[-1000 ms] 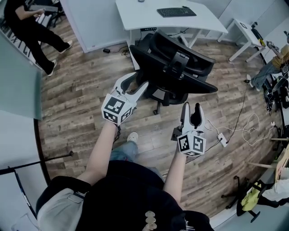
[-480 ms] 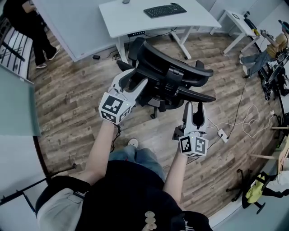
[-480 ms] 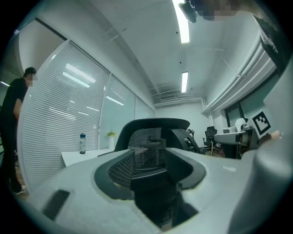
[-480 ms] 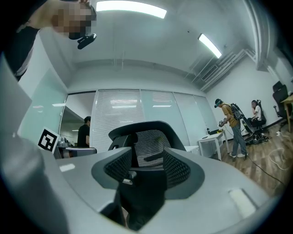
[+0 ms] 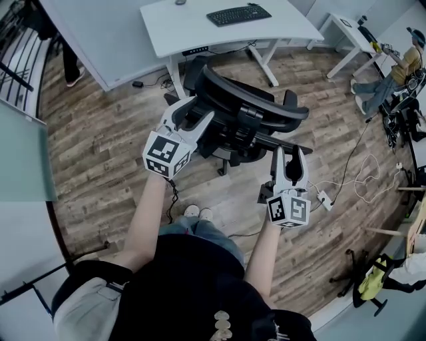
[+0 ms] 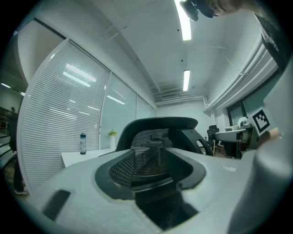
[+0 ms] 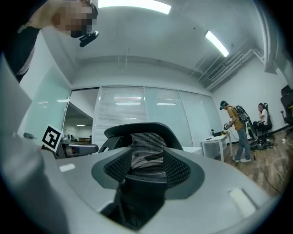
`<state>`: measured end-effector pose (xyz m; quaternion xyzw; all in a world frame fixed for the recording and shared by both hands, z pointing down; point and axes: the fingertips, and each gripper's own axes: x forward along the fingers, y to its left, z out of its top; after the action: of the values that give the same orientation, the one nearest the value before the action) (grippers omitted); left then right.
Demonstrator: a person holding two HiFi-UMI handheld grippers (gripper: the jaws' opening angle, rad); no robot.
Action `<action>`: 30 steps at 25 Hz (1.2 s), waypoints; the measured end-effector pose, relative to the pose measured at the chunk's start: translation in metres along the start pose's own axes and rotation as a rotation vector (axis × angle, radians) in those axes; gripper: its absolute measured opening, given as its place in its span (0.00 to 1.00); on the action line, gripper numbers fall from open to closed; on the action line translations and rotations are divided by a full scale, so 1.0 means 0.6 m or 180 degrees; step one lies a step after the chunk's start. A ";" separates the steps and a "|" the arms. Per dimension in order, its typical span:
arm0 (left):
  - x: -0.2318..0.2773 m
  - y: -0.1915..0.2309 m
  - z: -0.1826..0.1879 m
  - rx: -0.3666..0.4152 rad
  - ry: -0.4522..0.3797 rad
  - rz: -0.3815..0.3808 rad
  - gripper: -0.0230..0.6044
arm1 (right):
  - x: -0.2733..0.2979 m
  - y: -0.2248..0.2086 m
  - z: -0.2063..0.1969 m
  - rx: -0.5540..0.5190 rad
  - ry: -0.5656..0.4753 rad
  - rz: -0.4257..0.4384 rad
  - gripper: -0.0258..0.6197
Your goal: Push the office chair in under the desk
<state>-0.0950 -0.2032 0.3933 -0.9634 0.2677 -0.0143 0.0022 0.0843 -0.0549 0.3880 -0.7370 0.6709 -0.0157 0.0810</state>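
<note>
1. The main risk starts at the tips. Both claws stand spread and clamp nothing, so they can only press on a curved back, and a tip could slide off its rim
2. If one side pushed harder, the seat would likely swivel or the casters steer aside. An armrest point(image 5: 297, 143) or the base could then strike a desk leg point(image 5: 175, 72) instead of passing under
3. The left gripper point(image 5: 198, 112) has its jaws wide apart and pinches nothing. Its tips sit at the left end of the backrest, which shows in the gap between the jaws in the left gripper view. Whether they touch it I cannot tell
4. The right gripper point(image 5: 287, 154) is also spread and empty, with its tips just below the right end of the back, near the armrest
5. The office chair point(image 5: 247, 106) stands in the upper middle of the head view. Its back faces the person and its seat is at the near edge of the desk point(image 5: 193, 30), not yet tucked under
6. A keyboard point(image 5: 238, 14) lies on the desk at the top of the frame, and a power strip point(image 5: 324, 199) with loose cables lies on the floor at the right, clear of the chair's path
</note>
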 end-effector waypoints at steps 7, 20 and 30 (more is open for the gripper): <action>0.006 -0.012 0.000 0.0891 0.0457 -0.0293 0.38 | 0.023 0.019 -0.009 -0.0905 0.0631 0.0728 0.36; 0.007 -0.038 -0.092 0.2894 0.1894 -0.1369 0.40 | 0.045 0.037 -0.103 -0.3080 0.2279 0.2276 0.37; 0.030 -0.046 -0.172 0.3716 0.2453 -0.1653 0.31 | 0.050 0.016 -0.203 -0.3818 0.3061 0.2727 0.37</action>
<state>-0.0683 -0.1887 0.4971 -0.7646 -0.0378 -0.4908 0.4161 0.0616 -0.0975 0.5044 -0.2538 0.7463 0.0624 -0.6121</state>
